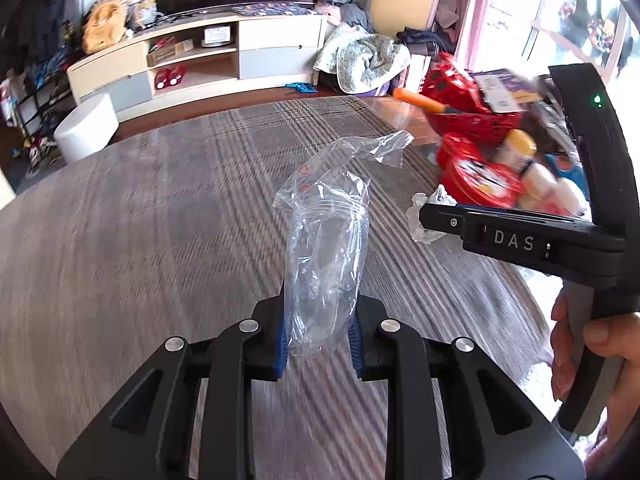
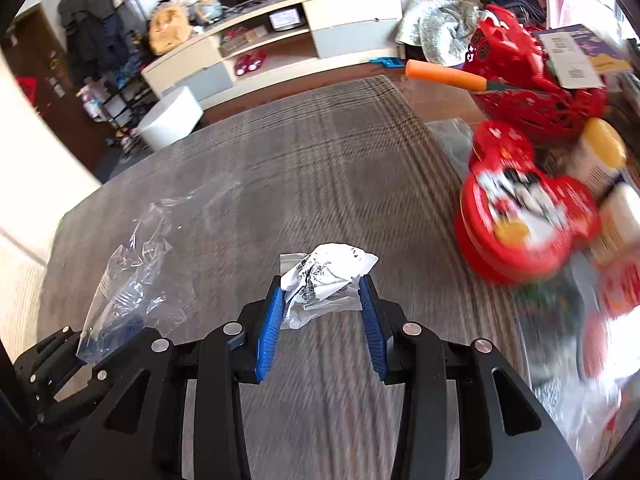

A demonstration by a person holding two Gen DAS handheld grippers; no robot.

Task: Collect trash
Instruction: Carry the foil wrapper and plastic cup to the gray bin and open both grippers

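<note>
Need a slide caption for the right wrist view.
Right tongs clamp a crumpled paper wad above the plaid tablecloth; a clear plastic bag hangs at left.

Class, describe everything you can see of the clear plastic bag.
The plastic bag is thin, clear and crinkled, with small red print near its top. It stands up from the left gripper, whose blue pads pinch its lower end, clear of the table. Its torn top flops to the right. Nothing else touches it. The right wrist view shows it at the left.
</note>
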